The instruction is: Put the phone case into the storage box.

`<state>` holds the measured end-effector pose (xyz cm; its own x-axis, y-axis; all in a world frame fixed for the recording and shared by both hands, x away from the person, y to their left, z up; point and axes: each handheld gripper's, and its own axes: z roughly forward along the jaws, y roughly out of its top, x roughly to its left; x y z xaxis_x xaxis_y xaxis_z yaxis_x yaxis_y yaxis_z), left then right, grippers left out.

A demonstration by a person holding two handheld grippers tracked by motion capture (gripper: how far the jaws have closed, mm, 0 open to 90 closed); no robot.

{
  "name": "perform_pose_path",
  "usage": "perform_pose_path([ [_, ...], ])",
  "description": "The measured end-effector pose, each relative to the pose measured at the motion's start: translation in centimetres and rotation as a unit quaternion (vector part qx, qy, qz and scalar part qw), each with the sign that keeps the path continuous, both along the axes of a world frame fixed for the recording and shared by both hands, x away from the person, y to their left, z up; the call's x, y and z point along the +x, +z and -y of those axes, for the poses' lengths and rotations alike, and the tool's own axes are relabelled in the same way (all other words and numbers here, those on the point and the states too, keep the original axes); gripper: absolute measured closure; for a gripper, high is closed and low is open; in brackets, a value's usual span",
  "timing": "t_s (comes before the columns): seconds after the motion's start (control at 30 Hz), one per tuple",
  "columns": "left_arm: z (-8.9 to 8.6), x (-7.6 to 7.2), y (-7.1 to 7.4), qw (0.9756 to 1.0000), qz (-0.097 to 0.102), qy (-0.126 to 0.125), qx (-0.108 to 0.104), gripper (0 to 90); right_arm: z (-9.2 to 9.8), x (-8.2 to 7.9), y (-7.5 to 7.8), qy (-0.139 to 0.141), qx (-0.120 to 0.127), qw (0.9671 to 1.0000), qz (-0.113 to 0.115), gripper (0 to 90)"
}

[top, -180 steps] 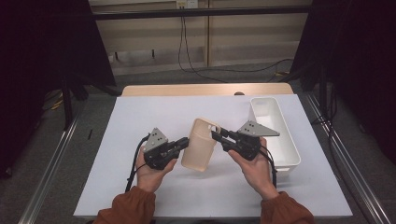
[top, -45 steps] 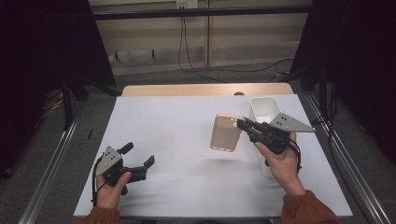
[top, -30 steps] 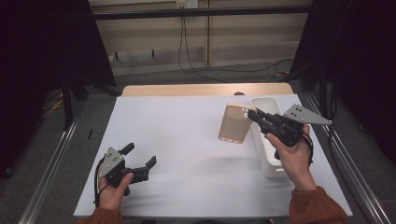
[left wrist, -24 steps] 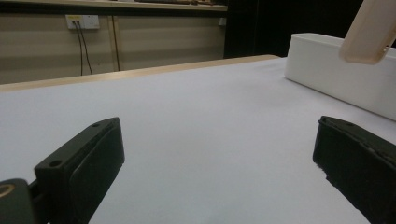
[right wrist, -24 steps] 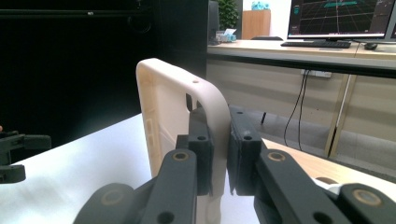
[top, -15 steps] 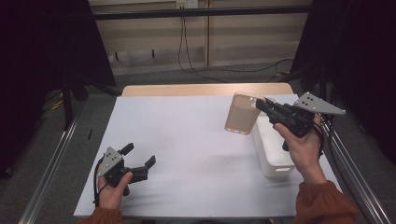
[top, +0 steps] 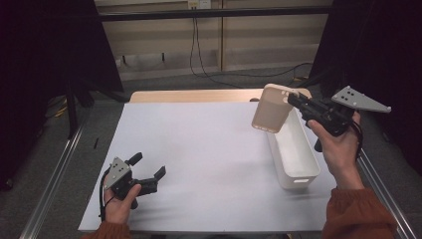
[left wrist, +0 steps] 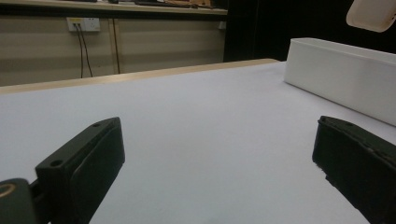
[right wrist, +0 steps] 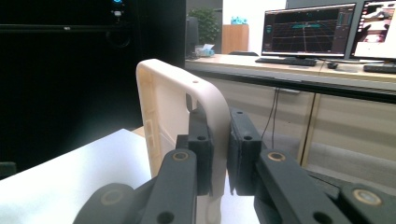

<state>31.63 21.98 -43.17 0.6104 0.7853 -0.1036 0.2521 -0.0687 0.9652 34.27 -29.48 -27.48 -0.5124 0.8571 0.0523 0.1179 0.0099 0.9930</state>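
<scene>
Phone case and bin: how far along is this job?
Done: the right tool grips the beige phone case by its edge, lifted off the table. In hand: the case hangs above the white bin's far end. Left: lowering and releasing it. The left tool rests open on the table.

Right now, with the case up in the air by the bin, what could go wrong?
1. The right gripper pinches only one edge wall of the beige phone case; the thin grip could let it twist or slip.
2. The case hangs over the near-left rim of the white bin, so a drop may land on the table.
</scene>
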Motion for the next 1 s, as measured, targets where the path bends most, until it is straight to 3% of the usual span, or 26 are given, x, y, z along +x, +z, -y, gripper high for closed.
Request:
perform_pose_path([
  [0.5,0.0,0.0,0.0,1.0,0.004,0.001,0.006,2.4,2.4,0.4,0.2,-0.028,-0.009,0.9995,-0.006,81.6],
  [1.0,0.1,0.0,0.0,0.9999,0.008,-0.004,0.008,2.4,4.8,1.3,-1.4,-0.057,-0.008,0.9982,-0.018,81.6],
])
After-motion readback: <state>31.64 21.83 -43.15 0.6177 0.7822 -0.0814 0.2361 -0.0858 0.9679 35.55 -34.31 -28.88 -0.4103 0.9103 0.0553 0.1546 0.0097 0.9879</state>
